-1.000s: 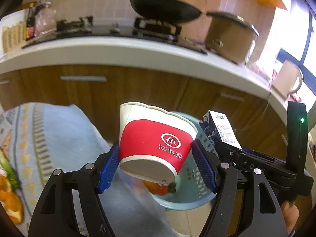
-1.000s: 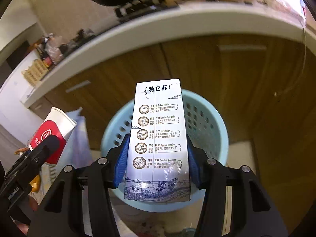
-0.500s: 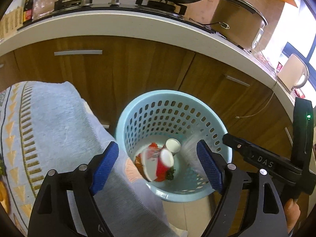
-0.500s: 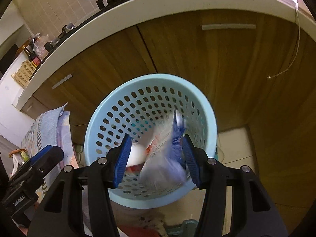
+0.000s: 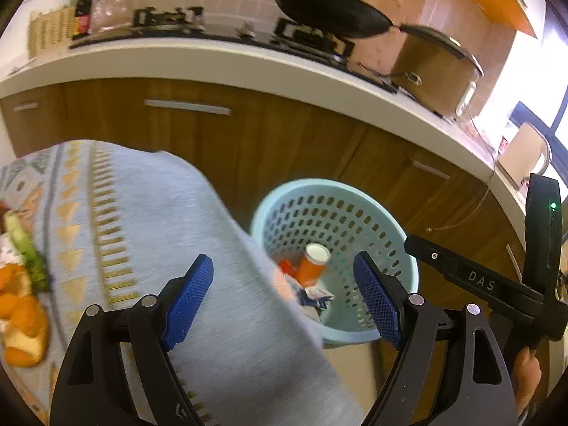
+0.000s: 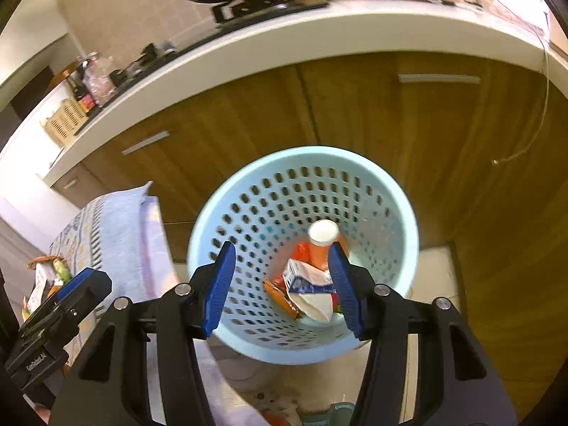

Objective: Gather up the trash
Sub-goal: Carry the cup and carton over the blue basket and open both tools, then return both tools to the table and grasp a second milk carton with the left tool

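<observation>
Right now both grippers hang empty with their blue pads apart: the left gripper (image 5: 284, 298) has just been opening and stands wide with nothing between its jaws, while the right gripper (image 6: 280, 284) holds a narrower gap, also with nothing in it. Just past the fingertips sits the pale blue perforated basket (image 6: 227, 191) on the floor, and the trash is already down inside it: the red paper cup (image 6: 321, 241) lies bottom-up against the far wall, with the crumpled milk carton (image 6: 309, 284) and an orange wrapper (image 6: 280, 296) beside it. To the left of the basket, the patterned tablecloth (image 5: 149, 213) hangs over the table edge, and on it, at the left edge of the left view, lie orange peel scraps (image 5: 21, 316) and some green stalks (image 5: 28, 252). Beyond stand wooden cabinets (image 6: 355, 106) under a white countertop. Judging by this, the drop looks done; the next step is fetching the remaining scraps, so swing the left gripper back over the cloth with its jaws kept wide, and lift clear of the basket rim first.
</observation>
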The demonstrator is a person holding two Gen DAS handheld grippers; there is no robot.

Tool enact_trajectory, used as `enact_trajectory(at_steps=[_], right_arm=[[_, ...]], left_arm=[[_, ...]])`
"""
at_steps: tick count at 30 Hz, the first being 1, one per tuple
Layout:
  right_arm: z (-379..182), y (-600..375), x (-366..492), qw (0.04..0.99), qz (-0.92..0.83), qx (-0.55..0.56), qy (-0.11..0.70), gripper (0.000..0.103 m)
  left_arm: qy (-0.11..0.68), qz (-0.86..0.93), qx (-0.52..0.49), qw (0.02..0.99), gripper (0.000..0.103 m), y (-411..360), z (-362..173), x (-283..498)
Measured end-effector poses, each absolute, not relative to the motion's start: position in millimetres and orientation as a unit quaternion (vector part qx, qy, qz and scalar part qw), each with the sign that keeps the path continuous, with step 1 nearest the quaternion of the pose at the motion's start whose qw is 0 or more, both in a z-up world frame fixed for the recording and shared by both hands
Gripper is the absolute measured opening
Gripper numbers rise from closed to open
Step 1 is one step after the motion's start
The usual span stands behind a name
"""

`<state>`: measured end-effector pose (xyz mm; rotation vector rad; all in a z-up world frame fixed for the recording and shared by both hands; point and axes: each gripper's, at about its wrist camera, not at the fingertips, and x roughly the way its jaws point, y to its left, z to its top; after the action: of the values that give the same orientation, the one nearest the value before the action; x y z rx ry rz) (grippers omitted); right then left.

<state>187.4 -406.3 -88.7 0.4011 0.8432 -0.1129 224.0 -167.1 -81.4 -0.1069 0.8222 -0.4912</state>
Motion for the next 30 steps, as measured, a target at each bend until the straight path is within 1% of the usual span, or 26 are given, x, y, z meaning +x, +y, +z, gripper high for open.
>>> enact_trajectory(at_steps=[12, 20, 26, 30], right_arm=[[-58.4, -295.2, 194.0, 0.911, 0.05, 0.128, 0.389, 0.051], [-69.5, -215.1, 196.5, 0.905, 0.131, 0.1, 0.392, 0.051], [-78.4, -158.6, 194.1, 0.894, 0.182, 0.07, 0.404, 0.051], [-89.2, -139.6, 194.6, 0.89, 0.192, 0.054, 0.409, 0.051]], left_arm=[[0.336, -0.137, -0.078, 0.929, 0.079, -46.0, -44.4, 185.6], [0.315, -0.041, -0.119, 0.941, 0.079, 52.9, -38.0, 167.7], [0.335, 0.017, -0.147, 0.93, 0.08, 115.9, -54.4, 166.9], [0.376, 0.017, -0.156, 0.913, 0.081, 135.8, -80.2, 183.8]])
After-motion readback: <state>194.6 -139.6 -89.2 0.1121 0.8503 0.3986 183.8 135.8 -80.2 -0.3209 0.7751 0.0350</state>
